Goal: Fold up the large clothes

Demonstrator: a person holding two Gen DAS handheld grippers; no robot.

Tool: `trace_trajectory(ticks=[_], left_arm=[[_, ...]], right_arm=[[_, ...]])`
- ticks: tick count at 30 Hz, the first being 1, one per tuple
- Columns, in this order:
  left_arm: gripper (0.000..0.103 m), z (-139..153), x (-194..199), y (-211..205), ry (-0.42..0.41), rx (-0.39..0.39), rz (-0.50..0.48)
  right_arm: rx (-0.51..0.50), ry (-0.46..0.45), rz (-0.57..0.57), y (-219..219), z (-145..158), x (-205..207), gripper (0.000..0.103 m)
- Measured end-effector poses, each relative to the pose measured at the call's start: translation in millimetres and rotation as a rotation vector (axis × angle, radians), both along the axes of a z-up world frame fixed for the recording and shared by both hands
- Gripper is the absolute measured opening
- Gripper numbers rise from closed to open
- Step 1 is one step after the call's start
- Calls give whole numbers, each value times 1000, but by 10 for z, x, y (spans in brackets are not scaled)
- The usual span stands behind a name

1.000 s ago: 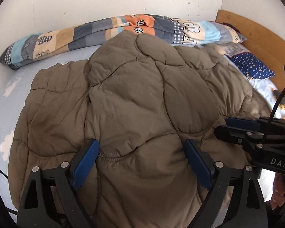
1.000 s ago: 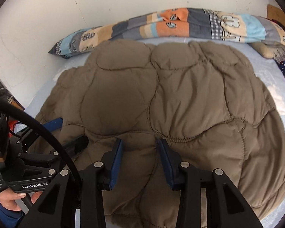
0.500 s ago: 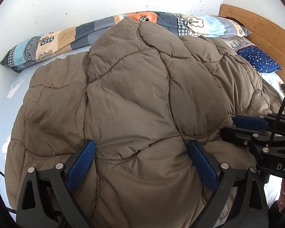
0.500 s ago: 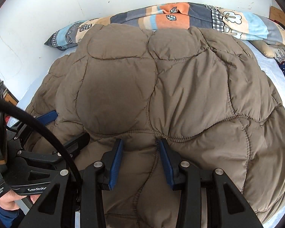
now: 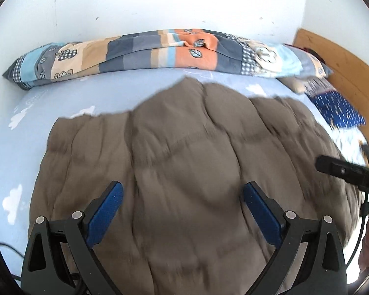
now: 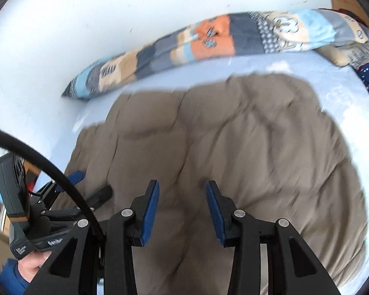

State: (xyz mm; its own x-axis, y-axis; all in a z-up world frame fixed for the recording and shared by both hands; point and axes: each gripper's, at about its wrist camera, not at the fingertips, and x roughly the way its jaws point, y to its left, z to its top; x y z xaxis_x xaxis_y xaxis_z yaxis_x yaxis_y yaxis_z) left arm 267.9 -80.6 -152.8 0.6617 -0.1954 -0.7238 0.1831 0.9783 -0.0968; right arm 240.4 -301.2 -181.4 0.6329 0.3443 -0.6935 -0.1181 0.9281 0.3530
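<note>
Blue-padded jaws of the left gripper (image 5: 183, 200) stand wide apart, with the brown quilted coat (image 5: 184, 172) spread between and beyond them. The right gripper (image 6: 182, 204) shows a narrower gap, its pads also open over the coat, gripping nothing visible. The coat lies blurred on a pale blue bedsheet (image 5: 17, 147). Behind it, a patchwork pillow (image 5: 160, 49) rests against the white wall (image 5: 160, 2); a wooden headboard (image 5: 337, 59) stands at right.
</note>
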Motion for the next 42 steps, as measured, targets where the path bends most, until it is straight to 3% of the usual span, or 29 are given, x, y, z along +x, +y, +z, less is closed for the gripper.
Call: trace_trajectory(ticks=[5, 14, 19, 23, 29, 32, 42], left_arm=[[100, -237, 436, 40, 114, -50, 10], [103, -351, 505, 151, 120, -95, 21], [103, -104, 217, 292, 67, -91, 50], [103, -9, -120, 424, 33, -39, 65], [103, -308, -516, 569, 147, -14, 80], [103, -268, -672, 551, 117, 21, 94], [103, -24, -1463, 485, 46, 18, 79]], right_arm=[[-42, 49, -114, -322, -137, 399, 43], [-83, 116, -96, -317, -437, 666, 43], [-83, 52, -91, -342, -223, 428, 44], [-109, 20, -121, -477, -32, 47, 52], [-165, 111, -161, -534, -235, -332, 54], [-216, 106, -158, -471, -271, -445, 55], [-307, -15, -145, -83, 17, -1055, 55]])
